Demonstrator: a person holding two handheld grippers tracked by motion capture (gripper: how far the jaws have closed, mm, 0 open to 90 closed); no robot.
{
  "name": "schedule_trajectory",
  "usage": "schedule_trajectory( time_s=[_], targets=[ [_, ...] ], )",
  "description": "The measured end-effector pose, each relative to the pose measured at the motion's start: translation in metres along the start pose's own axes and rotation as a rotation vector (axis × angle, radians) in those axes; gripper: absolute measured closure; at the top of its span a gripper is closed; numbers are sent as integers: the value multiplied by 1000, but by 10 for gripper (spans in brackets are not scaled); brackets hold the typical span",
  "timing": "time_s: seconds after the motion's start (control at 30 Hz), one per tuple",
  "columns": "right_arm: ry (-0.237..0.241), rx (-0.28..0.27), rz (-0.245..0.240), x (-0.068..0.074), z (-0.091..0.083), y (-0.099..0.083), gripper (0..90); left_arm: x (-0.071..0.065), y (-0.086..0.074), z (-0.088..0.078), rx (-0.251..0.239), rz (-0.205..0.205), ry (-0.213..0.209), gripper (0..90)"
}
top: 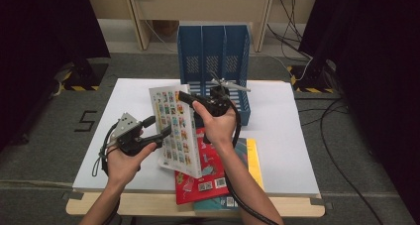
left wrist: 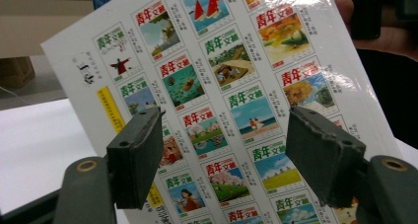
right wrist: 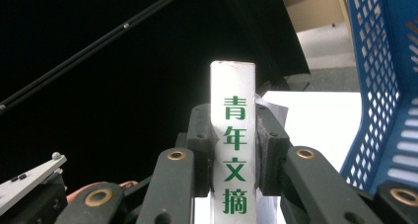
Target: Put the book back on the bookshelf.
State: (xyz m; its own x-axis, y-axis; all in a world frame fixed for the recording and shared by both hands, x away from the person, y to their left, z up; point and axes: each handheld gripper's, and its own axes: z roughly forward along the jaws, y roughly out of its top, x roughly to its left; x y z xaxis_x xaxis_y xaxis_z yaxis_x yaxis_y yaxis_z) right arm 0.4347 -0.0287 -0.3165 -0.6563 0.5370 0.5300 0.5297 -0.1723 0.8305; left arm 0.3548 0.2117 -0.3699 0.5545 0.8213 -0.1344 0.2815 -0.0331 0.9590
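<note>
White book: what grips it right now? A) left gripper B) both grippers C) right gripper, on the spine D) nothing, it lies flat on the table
C. In the right gripper view the right gripper has its pads pressed on both sides of the white book's spine, while the left gripper stands open in front of the cover.

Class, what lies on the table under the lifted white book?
Under the white book lies a red book, itself on a teal and yellow one. The raised book and a forearm cover parts of both.

Glossy paper magazine [left wrist: 231,86], perforated blue plastic file rack [top: 214,61], seemingly matt white tabletop [top: 287,136]
</note>
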Motion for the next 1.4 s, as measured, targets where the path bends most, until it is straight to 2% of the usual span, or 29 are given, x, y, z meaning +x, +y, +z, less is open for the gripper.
schedule_trajectory(
  time_s=[0.1, 0.33, 0.43, 0.67, 0.83, 1.07, 1.4],
  targets=[
    [1, -20, -8, 2, 2, 1, 741, -2, 0, 1, 1, 1, 3, 290],
    [-21, -71, -81, 9, 5, 2, 740, -9, 0, 4, -18, 5, 11, 265],
    [-33, -72, -104, 10, 4, 0, 741, -14, -2, 8, -21, 11, 17, 238],
    [-60, -78, -200, 13, -2, -5, 739, -26, -7, 15, -26, 24, 29, 207],
    [-72, -75, -219, 11, -8, -8, 739, -35, -5, 18, -32, 39, 35, 198],
    [-100, -65, -218, 7, -11, -10, 739, -52, 0, 25, -32, 62, 16, 198],
    [-112, -31, -234, 9, -12, -7, 739, -66, 9, 41, -32, 103, 59, 167]
  ],
)
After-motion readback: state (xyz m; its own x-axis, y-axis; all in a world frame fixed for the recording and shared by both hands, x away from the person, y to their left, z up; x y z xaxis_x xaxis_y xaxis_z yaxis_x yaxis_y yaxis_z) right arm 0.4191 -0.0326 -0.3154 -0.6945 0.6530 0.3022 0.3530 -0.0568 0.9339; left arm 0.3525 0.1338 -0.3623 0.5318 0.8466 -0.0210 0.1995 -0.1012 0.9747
